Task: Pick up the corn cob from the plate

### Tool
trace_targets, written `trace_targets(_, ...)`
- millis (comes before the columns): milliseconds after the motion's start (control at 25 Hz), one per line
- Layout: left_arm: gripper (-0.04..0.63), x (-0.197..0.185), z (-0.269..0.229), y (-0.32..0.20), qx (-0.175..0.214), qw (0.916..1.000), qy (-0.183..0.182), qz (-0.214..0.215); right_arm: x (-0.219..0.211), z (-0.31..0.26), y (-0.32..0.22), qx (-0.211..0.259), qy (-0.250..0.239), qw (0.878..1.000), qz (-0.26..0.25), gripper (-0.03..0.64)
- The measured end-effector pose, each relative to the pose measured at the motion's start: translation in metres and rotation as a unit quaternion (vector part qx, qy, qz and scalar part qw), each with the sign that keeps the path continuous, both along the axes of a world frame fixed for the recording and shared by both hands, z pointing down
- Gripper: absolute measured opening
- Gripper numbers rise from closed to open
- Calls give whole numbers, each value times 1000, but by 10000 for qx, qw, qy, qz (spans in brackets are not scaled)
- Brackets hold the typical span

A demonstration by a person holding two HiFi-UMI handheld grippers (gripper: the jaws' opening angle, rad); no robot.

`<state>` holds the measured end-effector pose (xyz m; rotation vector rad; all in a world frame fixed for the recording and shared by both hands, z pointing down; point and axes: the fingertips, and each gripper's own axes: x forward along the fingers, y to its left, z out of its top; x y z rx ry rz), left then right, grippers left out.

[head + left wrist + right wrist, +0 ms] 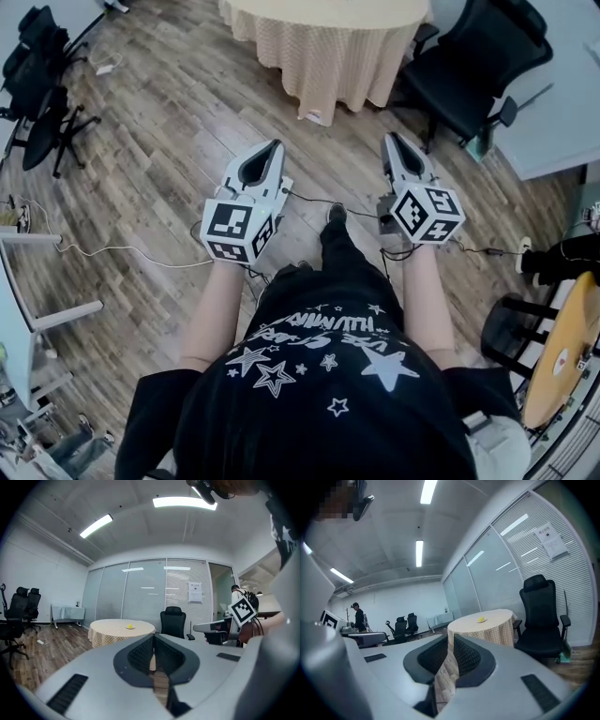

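Note:
The corn cob is a small yellow shape on a plate, far ahead on a round table with a checked cloth. The right gripper view shows the corn cob on that table too. In the head view only the table's near edge appears, and the plate is out of frame. My left gripper and right gripper are held side by side at waist height, pointing at the table from well short of it. Both have their tips together with nothing between them.
A black office chair stands right of the table, and more chairs stand at the far left. Cables run across the wooden floor. A round wooden tabletop is at my right. A person stands far off.

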<state>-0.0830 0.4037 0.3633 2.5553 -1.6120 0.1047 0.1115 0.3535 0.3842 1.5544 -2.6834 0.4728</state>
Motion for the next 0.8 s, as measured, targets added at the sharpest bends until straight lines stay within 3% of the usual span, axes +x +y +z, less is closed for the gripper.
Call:
trace_targets(400,9,-10,13,-27,-142,9997,-121,-141,17,12,-39,-36,-126,9997,222,54)
trace_targets(800,9,11,16,-121,-222,9994,-248,-115,37,23,-135,-132,-305,9991,268,54)
